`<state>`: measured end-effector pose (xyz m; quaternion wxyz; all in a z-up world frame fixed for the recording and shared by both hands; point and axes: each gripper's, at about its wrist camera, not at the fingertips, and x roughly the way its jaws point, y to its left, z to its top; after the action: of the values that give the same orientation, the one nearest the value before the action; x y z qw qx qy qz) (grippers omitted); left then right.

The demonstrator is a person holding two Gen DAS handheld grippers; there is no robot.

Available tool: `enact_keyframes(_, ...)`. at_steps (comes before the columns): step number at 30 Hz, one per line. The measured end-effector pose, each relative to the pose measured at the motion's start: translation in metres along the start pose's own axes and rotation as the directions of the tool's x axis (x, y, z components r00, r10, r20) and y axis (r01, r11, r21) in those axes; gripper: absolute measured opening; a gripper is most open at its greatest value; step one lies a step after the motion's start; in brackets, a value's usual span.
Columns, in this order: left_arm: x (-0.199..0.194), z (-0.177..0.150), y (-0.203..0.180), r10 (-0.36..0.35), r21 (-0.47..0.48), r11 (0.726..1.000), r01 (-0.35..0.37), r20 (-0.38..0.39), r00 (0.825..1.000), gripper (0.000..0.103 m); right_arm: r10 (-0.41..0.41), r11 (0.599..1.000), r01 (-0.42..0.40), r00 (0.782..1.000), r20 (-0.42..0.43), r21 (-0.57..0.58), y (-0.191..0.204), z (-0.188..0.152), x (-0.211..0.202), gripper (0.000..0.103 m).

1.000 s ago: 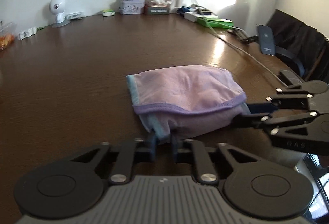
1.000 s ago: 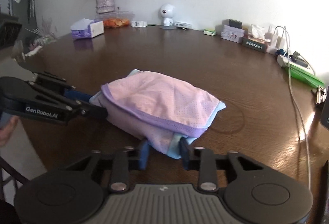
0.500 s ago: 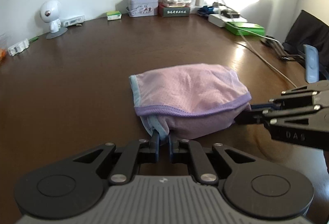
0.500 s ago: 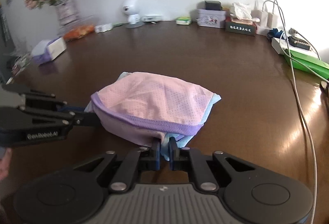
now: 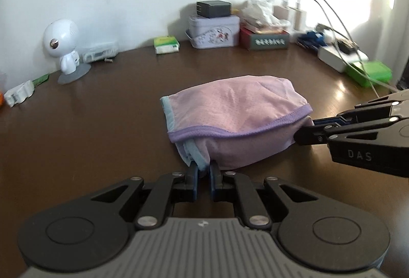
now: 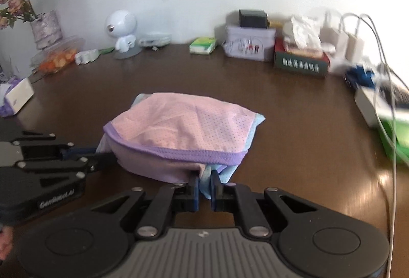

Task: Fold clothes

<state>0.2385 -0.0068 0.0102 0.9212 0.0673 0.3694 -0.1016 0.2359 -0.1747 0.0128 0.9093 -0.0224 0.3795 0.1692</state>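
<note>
Left gripper (image 5: 203, 172), nearest in its own view: fingers drawn together, pinching the pale blue near corner of the folded garment (image 5: 237, 122). Right gripper (image 6: 203, 179), likewise nearest in its view: its jaws have just been closing and now clamp the blue hem at the garment's other near corner, cloth caught between the pads.

Each tool shows from the side in the other's camera, fingertips buried in the cloth edge.

Garment: pink dotted mesh with purple trim and blue edging, folded into a puffy bundle. It sits on the dark brown wooden table (image 5: 89, 124), roughly mid-table; the near edge held at both corners, the far part seems to rest on the wood.

Beyond, well apart from the cloth, along the white wall: small white robot figurine (image 5: 62, 44), green and white box (image 5: 166, 45), floral tin (image 5: 214, 31) with a black adapter on top, tissue box (image 6: 301, 58), chargers and cables. Far left in the right view: vase of dried flowers (image 6: 46, 27).
</note>
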Motion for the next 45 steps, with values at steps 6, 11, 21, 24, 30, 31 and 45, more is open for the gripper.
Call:
enact_keyframes(6,0.045,0.038,0.015,0.06,0.035,0.998,-0.061,0.028,0.998,0.009,0.002,1.0,-0.001,0.999,0.036,-0.031,-0.011,0.04,0.043,0.008)
enact_keyframes(11,0.073,0.059,0.026,0.092,0.028,0.995,-0.094,0.05,0.994,0.014,-0.032,0.999,0.033,0.999,0.038,-0.023,-0.023,0.073,0.074,0.009)
enact_keyframes(21,-0.001,0.027,0.026,0.12,-0.057,0.991,-0.117,0.051,0.991,0.06,-0.023,0.995,0.013,0.995,0.098,0.102,-0.037,0.054,0.021,0.039)
enact_keyframes(24,-0.047,0.0,0.017,0.104,-0.09,0.991,-0.097,0.078,0.992,0.081,-0.024,0.993,0.011,0.994,0.11,0.117,-0.024,0.034,-0.021,0.045)
enact_keyframes(30,-0.123,-0.075,-0.005,0.091,-0.116,0.99,-0.084,0.057,0.994,0.102,-0.012,0.994,0.001,0.995,0.095,0.109,0.016,-0.033,-0.1,0.075)
enact_keyframes(31,-0.131,-0.089,-0.01,0.093,-0.109,0.99,-0.087,0.047,0.995,0.102,-0.01,0.995,0.001,0.996,0.089,0.101,0.023,-0.047,-0.109,0.077)
enact_keyframes(45,-0.176,-0.173,-0.027,0.162,-0.194,0.969,-0.151,0.042,0.986,0.103,-0.06,0.991,0.05,0.995,0.081,0.127,0.073,-0.167,-0.155,0.084)
